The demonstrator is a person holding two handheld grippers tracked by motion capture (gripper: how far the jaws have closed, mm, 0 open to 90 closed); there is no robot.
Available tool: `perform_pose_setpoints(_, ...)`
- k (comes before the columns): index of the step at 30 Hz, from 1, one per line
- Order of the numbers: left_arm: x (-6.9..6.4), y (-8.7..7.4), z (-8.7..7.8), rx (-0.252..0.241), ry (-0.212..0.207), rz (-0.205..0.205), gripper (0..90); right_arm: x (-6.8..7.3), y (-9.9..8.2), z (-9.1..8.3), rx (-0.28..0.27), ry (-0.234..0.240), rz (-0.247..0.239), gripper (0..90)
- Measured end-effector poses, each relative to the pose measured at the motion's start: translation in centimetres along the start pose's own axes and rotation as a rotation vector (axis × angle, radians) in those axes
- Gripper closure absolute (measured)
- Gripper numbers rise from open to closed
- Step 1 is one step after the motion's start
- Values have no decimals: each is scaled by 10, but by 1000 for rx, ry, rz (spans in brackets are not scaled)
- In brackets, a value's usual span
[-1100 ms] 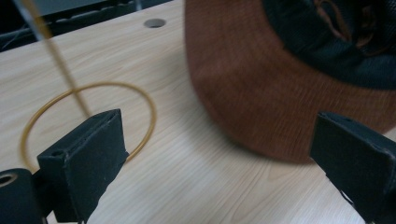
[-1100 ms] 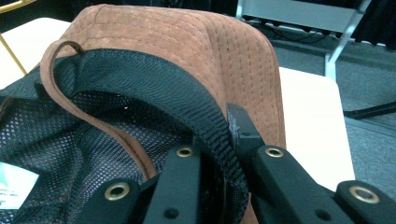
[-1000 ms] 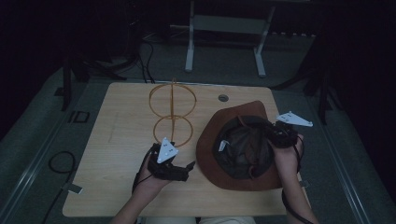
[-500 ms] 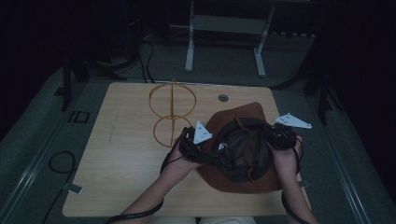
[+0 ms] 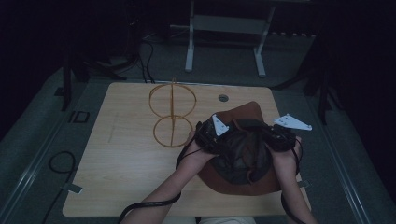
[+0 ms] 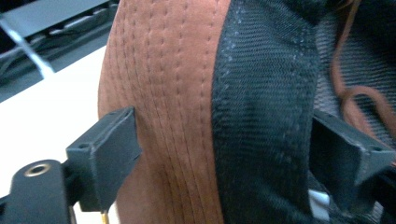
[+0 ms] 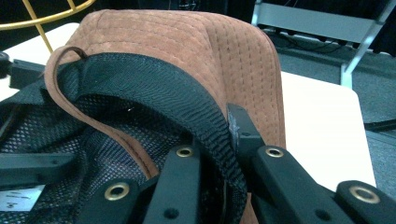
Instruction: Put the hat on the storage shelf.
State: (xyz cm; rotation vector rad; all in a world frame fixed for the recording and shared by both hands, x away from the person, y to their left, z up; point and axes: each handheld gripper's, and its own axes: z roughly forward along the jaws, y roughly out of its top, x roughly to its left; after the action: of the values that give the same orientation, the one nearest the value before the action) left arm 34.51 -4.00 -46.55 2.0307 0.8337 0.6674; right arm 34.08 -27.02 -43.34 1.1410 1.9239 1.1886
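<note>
Inside, the hat [image 7: 187,51] has an unreadable white label [image 7: 18,198].

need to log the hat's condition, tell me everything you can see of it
The hat is brown, suede-like, with rows of stitching on its wide brim, a black mesh lining and a thin brown cord inside. It lies crown down, opening up, at the table's near right part. The right tool is clamped on its black inner band and brim. The left tool straddles the opposite brim edge, its jaws just closing, pads not yet pressing.
</note>
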Motion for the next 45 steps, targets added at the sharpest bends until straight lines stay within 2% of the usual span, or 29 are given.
perform_pose_setpoints(3,-1,1,2,-7,38,-15,234,-1,-1,-2,-11,1,14,840)
perform_pose_setpoints(5,-3,2,3,-10,93,4,327,-1,-2,-2,-8,3,15,841)
perform_pose_setpoints(8,-6,2,6,22,158,51,478,0,-4,-2,-4,6,16,840)
perform_pose_setpoints(11,-7,4,9,41,183,57,568,2,-4,-3,-7,5,16,840)
perform_pose_setpoints(13,-8,6,9,42,182,51,628,3,-4,-4,-14,-1,18,840)
perform_pose_setpoints(17,-4,9,5,17,185,7,837,4,-5,-7,-15,4,20,840)
perform_pose_setpoints(21,1,11,2,8,164,-14,858,7,-8,-8,-14,10,14,838)
perform_pose_setpoints(27,3,15,-6,-7,140,-12,862,7,-15,-14,-25,23,31,824)
perform_pose_setpoints(31,3,19,-12,-32,137,-12,863,7,-14,-19,-29,31,21,806)
perform_pose_setpoints(34,5,21,-18,-51,136,-4,863,8,-14,-24,-20,64,18,722)
perform_pose_setpoints(37,8,23,-25,-75,129,-3,863,8,-17,-32,-26,119,6,604)
perform_pose_setpoints(42,9,24,-36,-87,125,16,863,11,-23,-48,-12,217,-24,511)
perform_pose_setpoints(45,15,22,-42,-99,132,8,862,13,-25,-61,-28,236,-47,430)
